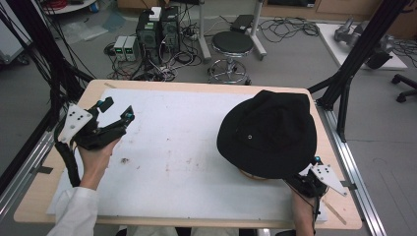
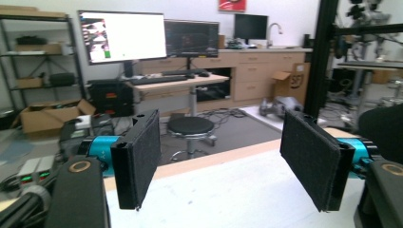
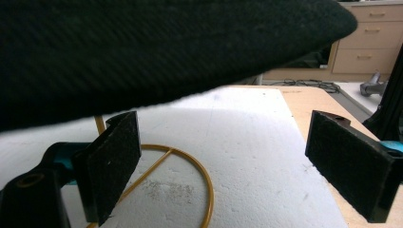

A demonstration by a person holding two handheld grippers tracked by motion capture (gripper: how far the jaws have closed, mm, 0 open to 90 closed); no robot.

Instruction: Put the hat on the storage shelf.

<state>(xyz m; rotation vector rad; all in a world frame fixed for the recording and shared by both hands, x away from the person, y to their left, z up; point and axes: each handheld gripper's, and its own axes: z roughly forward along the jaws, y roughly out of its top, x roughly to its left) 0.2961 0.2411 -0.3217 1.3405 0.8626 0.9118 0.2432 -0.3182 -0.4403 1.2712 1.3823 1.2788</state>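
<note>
A black brimmed hat [image 1: 268, 130] sits at the right of the white board on a yellow wire stand, whose ring base [image 3: 209, 190] lies flat on the board. My right gripper [image 1: 309, 176] is low at the hat's near right edge, under the brim [image 3: 142, 57]. Its jaws stand wide apart around the ring's right part, gripping nothing [image 3: 223, 175]. A thin yellow upright [image 3: 100, 124] rises just behind its left pad. My left gripper [image 1: 117, 109] hovers over the board's far left corner, open and empty [image 2: 228, 166]. The hat shows at that view's right edge [image 2: 385, 128].
The white foam board [image 1: 172, 147] covers most of the wooden table [image 1: 34, 196]. Black frame posts [image 1: 361, 44] stand at the table's far right and left. A round stool [image 1: 231, 46], computers and cables sit on the floor beyond the far edge.
</note>
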